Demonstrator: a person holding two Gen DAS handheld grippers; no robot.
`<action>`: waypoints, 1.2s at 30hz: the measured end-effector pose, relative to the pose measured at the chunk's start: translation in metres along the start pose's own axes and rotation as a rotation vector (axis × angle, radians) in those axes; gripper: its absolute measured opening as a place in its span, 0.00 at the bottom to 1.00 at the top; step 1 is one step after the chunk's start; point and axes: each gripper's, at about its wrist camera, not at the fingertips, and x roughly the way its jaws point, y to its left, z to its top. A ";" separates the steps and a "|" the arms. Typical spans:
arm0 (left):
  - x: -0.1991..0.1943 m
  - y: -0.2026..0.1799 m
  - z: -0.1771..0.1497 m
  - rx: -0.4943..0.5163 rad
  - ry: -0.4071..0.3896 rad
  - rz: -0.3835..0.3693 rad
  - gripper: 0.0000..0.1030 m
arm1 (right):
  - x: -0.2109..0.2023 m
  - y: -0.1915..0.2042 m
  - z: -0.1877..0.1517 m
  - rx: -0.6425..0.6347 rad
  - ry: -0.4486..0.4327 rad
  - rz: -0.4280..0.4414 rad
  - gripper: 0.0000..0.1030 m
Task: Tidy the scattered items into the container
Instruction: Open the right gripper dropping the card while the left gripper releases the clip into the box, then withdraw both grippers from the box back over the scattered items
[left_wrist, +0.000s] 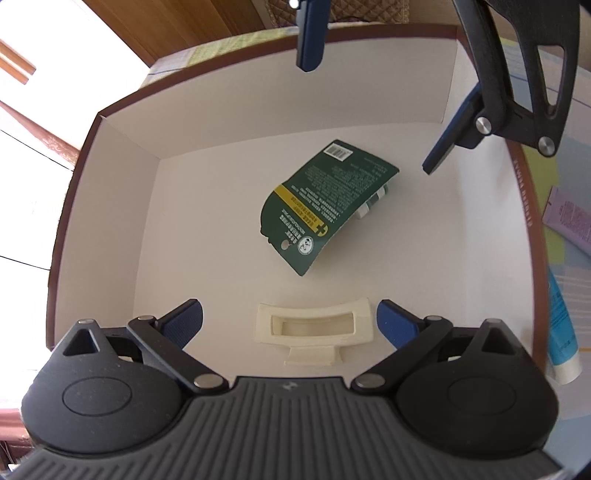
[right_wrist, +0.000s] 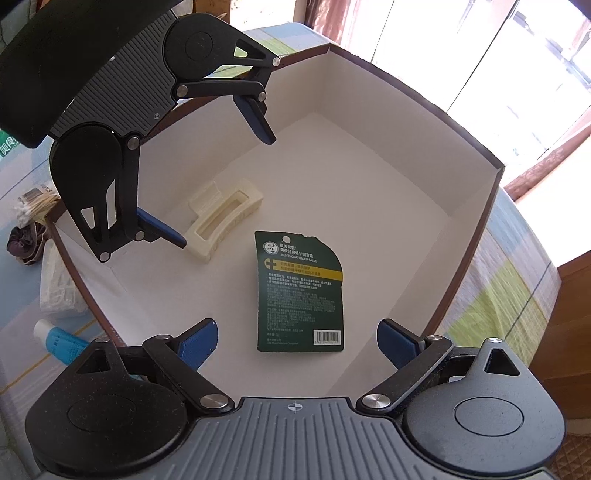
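**Both grippers open above the box; two items inside**

I hold the left gripper (left_wrist: 290, 325) and the right gripper (right_wrist: 297, 345) over the white-lined, brown-edged box (right_wrist: 373, 177), each with its blue pads spread wide and nothing between them. On the box floor, near its middle, lies a dark green carded pack (right_wrist: 300, 291) printed "MENTHOLATUM LIP SALVE", with a yellow band, small white text and a barcode at one corner; it rests face down and slightly curled. Beside it, nearer the left gripper's side of the box, lies a cream hair claw clip (left_wrist: 314, 326), apart from the pack. Outside the box, along the wall on that side, I see a blue-and-white tube (right_wrist: 61, 341), a clear plastic packet (right_wrist: 55, 291), cotton swabs (right_wrist: 35, 206) and a dark scrunchie (right_wrist: 24, 245). A lilac tube (left_wrist: 569, 221) lies outside the box too.
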 end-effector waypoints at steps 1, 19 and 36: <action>-0.001 0.000 0.002 -0.002 -0.004 0.004 0.96 | -0.003 0.001 0.000 0.002 -0.004 -0.003 0.95; -0.072 -0.028 0.003 -0.066 -0.066 0.120 0.97 | -0.064 0.029 -0.009 0.059 -0.101 -0.085 0.95; -0.158 -0.106 -0.015 -0.139 -0.101 0.231 0.97 | -0.125 0.092 -0.045 0.101 -0.222 -0.099 0.95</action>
